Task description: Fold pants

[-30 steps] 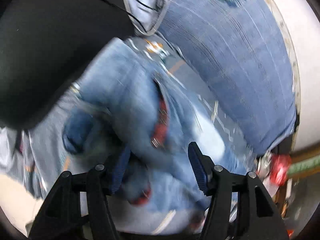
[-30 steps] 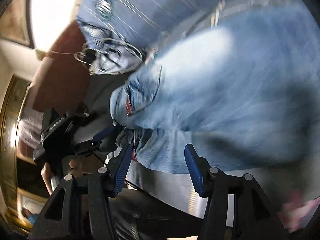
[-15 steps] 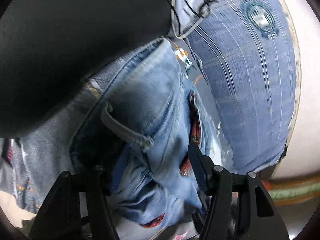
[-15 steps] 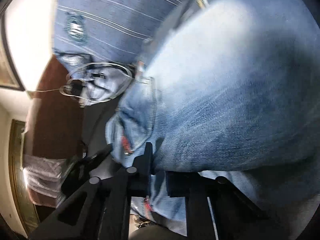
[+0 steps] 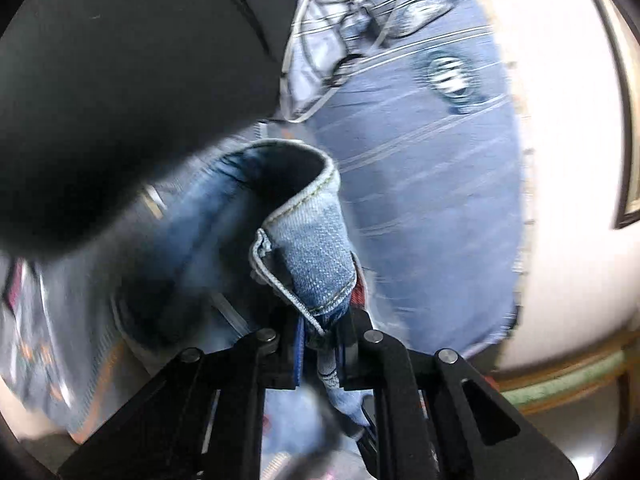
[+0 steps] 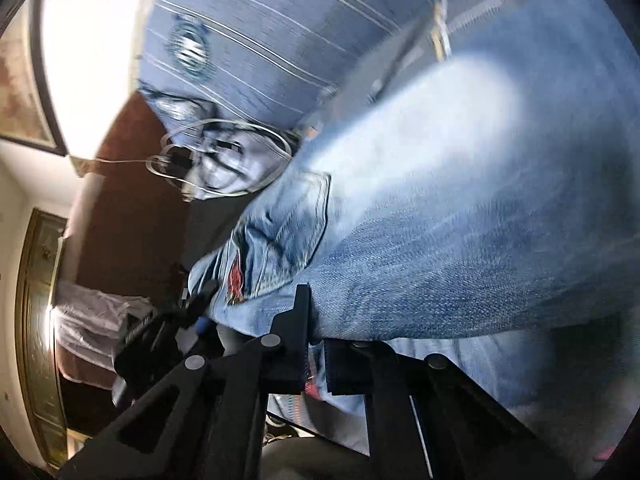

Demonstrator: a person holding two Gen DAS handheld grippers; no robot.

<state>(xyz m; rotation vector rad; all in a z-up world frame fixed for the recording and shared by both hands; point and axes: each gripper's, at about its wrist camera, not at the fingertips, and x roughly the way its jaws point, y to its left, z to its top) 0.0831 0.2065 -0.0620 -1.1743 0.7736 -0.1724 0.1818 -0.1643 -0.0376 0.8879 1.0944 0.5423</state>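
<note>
Since the earlier frames both grippers have closed on the jeans, which fill the centre and right of the right view. The right gripper is clamped on a denim fold; the left gripper, lower centre, is closing on the waistband hem. That shallow edge bite might slip, and the white cable, upper left, could snag
</note>
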